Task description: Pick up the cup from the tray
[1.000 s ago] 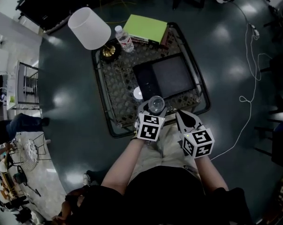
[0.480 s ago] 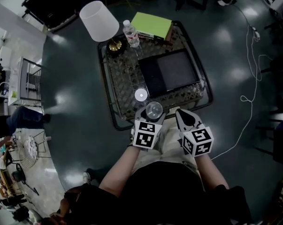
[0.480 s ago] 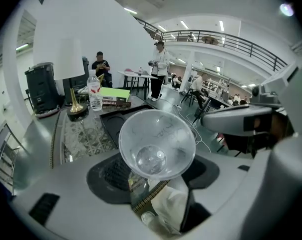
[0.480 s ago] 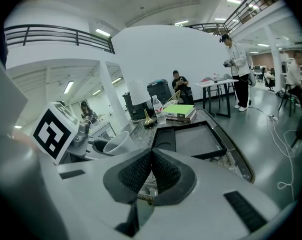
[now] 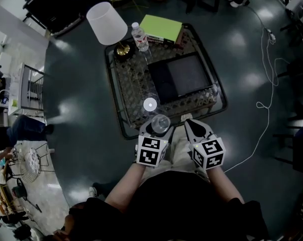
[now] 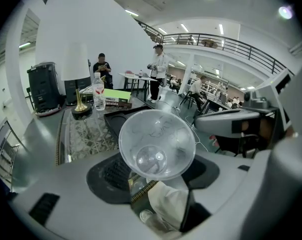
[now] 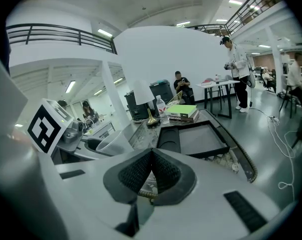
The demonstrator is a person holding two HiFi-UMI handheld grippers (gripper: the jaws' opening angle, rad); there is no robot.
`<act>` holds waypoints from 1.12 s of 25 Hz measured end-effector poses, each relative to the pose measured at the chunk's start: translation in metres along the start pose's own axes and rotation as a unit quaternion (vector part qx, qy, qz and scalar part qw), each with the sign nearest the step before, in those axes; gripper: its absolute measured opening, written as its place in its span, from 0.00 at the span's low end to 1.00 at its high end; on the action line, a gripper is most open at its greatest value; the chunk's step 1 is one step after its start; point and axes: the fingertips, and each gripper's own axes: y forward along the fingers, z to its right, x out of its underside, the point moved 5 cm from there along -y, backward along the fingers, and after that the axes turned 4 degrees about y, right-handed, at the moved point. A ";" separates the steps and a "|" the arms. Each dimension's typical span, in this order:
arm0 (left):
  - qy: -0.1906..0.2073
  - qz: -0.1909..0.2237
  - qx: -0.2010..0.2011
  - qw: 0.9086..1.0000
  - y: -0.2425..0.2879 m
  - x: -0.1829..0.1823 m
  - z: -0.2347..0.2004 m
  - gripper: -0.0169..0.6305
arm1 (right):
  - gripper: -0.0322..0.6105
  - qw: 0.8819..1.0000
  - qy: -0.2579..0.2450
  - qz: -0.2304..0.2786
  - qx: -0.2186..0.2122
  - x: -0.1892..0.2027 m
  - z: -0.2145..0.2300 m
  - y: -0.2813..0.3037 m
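Note:
A clear plastic cup (image 5: pixel 161 123) sits between the jaws of my left gripper (image 5: pixel 159 127), which is shut on it over the table's near edge. In the left gripper view the cup (image 6: pixel 157 143) faces me mouth-first, tilted, with the pads (image 6: pixel 115 171) pressing on its base. The black tray (image 5: pixel 184 77) lies on the woven-pattern table (image 5: pixel 122 84) with nothing on it. My right gripper (image 5: pixel 189 123) hovers beside the left one, shut with nothing in it; its pads (image 7: pixel 140 173) meet in the right gripper view, where the cup (image 7: pixel 113 144) shows at left.
On the table stand a lamp with a white shade (image 5: pixel 107 23), a water bottle (image 5: pixel 139 36), a green book (image 5: pixel 163 28) and a round white-topped thing (image 5: pixel 150 104) left of the tray. A white cable (image 5: pixel 264 104) trails over the dark floor at right. The person's knees are below the grippers.
The left gripper has drawn the cup back from above the table towards the person. The right gripper has stayed beside it, shut.

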 end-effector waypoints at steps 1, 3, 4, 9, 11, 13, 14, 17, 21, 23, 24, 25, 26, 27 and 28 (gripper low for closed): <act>-0.002 0.001 0.000 1.000 -0.002 0.000 0.000 0.47 | 0.07 1.000 -0.001 0.000 0.000 0.000 0.000 0.000; -0.005 0.002 -0.001 1.000 -0.007 0.001 0.000 0.47 | 0.07 1.000 -0.004 -0.001 0.000 0.000 -0.001 -0.001; -0.006 0.002 -0.001 1.000 -0.008 0.002 -0.001 0.47 | 0.07 1.000 -0.006 -0.001 0.000 0.000 -0.002 0.000; -0.010 0.005 0.000 1.000 -0.014 0.003 -0.001 0.47 | 0.07 1.000 -0.018 0.001 0.000 -0.003 -0.003 -0.002; -0.010 0.006 0.001 1.000 -0.014 0.003 0.000 0.47 | 0.07 1.000 -0.022 0.001 0.002 -0.003 -0.003 -0.003; -0.008 0.008 0.002 1.000 -0.014 0.002 0.002 0.47 | 0.07 1.000 -0.023 0.001 0.003 -0.003 -0.002 -0.005; -0.005 0.009 0.001 1.000 -0.014 0.001 0.002 0.47 | 0.07 1.000 -0.024 0.001 0.004 -0.004 -0.002 -0.005; 0.001 0.012 0.000 1.000 -0.013 -0.002 0.001 0.47 | 0.07 1.000 -0.023 0.002 0.004 -0.004 -0.001 -0.004; 0.001 0.012 0.001 1.000 -0.012 -0.006 0.000 0.47 | 0.07 1.000 -0.021 0.003 0.005 -0.006 -0.001 -0.004; 0.000 0.013 0.002 1.000 -0.012 -0.007 0.000 0.47 | 0.07 1.000 -0.021 0.003 0.006 -0.006 0.000 -0.004; -0.002 0.013 0.003 1.000 -0.011 -0.007 -0.001 0.47 | 0.07 1.000 -0.021 0.003 0.006 -0.006 0.000 -0.003; -0.006 0.013 0.005 1.000 -0.011 -0.007 -0.001 0.47 | 0.07 1.000 -0.021 0.003 0.007 -0.006 0.000 -0.003; -0.009 0.014 0.006 1.000 -0.010 -0.007 -0.002 0.47 | 0.07 1.000 -0.022 0.002 0.007 -0.006 0.000 -0.002; -0.011 0.014 0.006 1.000 -0.010 -0.007 -0.002 0.47 | 0.07 1.000 -0.022 0.002 0.007 -0.005 0.000 -0.002; -0.011 0.014 0.005 1.000 -0.010 -0.007 -0.001 0.47 | 0.07 1.000 -0.022 0.002 0.007 -0.005 0.000 -0.003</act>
